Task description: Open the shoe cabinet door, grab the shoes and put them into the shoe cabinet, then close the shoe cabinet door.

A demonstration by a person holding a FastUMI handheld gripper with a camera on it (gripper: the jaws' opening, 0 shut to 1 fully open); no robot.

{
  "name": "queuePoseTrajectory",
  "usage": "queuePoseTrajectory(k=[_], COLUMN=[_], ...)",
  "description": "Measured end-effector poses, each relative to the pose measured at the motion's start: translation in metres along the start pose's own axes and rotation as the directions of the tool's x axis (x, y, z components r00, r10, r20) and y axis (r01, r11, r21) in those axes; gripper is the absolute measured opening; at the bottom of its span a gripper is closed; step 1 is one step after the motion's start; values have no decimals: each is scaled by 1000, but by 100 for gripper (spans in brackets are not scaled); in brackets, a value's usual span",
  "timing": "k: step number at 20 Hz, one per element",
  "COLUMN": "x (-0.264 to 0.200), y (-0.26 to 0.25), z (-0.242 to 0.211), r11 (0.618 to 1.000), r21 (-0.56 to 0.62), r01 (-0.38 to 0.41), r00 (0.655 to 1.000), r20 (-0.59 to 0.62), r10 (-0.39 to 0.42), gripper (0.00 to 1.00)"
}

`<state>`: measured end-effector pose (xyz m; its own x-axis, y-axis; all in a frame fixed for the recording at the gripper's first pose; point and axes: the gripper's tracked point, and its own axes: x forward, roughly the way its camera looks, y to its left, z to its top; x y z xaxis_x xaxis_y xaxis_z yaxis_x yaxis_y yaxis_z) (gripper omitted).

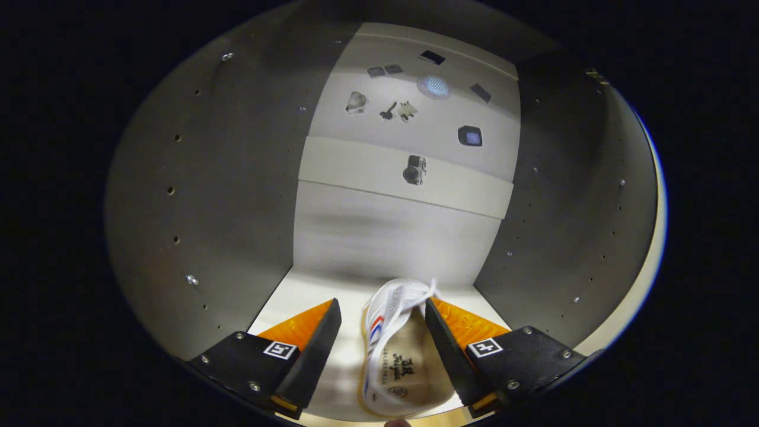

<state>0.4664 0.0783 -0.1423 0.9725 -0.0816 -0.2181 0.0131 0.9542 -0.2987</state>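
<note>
I am looking into the open shoe cabinet (207, 207). A white shoe (396, 356) with white laces and a beige insole lies on the cabinet's pale floor (302, 290), toe pointing at the back panel. My gripper (381, 303) is open with the shoe between its fingers. The right finger (442, 338) is against the shoe's side. A strip of floor shows between the left finger (317, 344) and the shoe.
The cabinet's grey side walls (569, 225), dotted with peg holes and screws, close in on both sides. The pale back panel (391, 231) stands just beyond the shoe's toe and carries several small pictures (414, 169) higher up.
</note>
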Motion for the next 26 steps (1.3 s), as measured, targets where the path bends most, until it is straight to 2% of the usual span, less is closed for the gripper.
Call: queuePoseTrajectory(k=[7, 12, 18, 26], x=[-18, -60, -168, -321], y=[-5, -22, -50, -96], z=[23, 44, 65, 44], r11=[995, 989, 976, 959], r21=[94, 145, 204, 249], r01=[-30, -39, -79, -134], r00=[998, 993, 977, 970], r20=[60, 118, 211, 232], r10=[24, 22, 35, 75], gripper=[93, 93, 93, 93])
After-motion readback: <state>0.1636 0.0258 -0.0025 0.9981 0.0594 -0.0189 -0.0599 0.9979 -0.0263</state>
